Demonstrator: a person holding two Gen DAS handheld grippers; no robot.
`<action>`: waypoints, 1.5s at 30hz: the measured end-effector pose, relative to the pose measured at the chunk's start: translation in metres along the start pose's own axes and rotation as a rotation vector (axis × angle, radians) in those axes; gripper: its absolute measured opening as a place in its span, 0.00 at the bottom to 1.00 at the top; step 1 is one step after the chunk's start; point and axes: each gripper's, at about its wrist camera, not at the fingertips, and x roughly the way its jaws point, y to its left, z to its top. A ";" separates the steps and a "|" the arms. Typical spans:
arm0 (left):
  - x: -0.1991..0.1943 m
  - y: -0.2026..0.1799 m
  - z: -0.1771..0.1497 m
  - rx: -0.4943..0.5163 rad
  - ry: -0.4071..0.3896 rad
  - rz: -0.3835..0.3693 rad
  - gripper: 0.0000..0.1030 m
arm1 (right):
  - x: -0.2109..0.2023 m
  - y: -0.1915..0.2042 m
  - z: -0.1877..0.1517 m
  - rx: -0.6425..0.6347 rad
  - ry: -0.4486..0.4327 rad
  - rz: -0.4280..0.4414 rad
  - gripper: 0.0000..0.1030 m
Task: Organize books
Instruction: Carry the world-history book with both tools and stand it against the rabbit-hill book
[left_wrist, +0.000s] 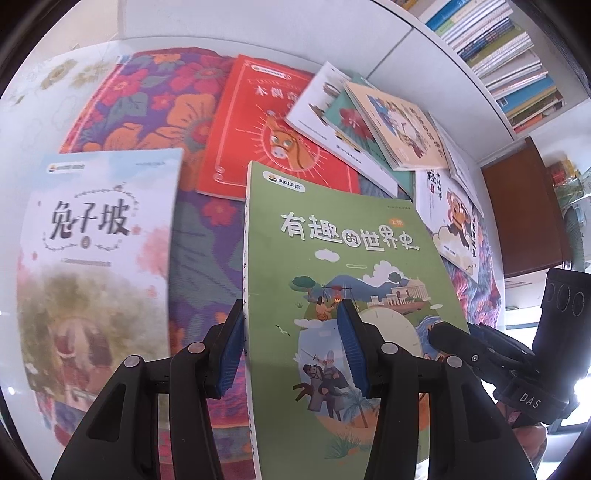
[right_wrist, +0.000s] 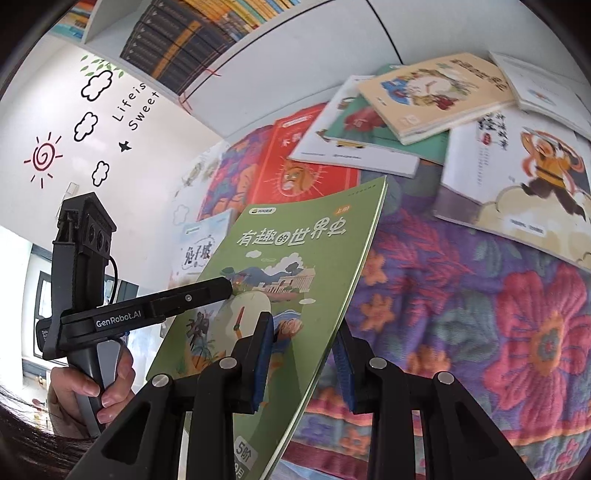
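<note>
A green picture book (left_wrist: 332, 258) is held up at a tilt above the floral cloth (left_wrist: 147, 99), with both grippers on it. My left gripper (left_wrist: 291, 347) is shut on its spine side, one blue pad behind the spine and one on the cover. The right gripper (right_wrist: 304, 363) is shut on the book's (right_wrist: 288, 258) open-edge side, a pad on either face. Each gripper shows in the other's view: the right gripper (left_wrist: 439, 332) at the book's right edge, the left gripper (right_wrist: 225, 288) at its left, held by a hand (right_wrist: 88, 391).
On the cloth lie a white book (left_wrist: 96, 236) at left, a red book (left_wrist: 273, 129) behind, a loose pile of books (left_wrist: 388, 122) at back right and a monkey-cover book (left_wrist: 450, 218). A white bookshelf (left_wrist: 509, 55) full of books stands beyond, with a brown cabinet (left_wrist: 524, 206) beside it.
</note>
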 end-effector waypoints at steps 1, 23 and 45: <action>-0.002 0.002 0.001 -0.003 -0.003 -0.001 0.43 | 0.000 0.002 0.001 -0.004 0.001 0.002 0.31; -0.058 0.098 0.012 -0.096 -0.123 0.041 0.43 | 0.057 0.100 0.019 -0.130 0.011 0.087 0.31; -0.057 0.181 0.012 -0.186 -0.148 0.071 0.44 | 0.144 0.152 0.026 -0.174 0.078 0.155 0.31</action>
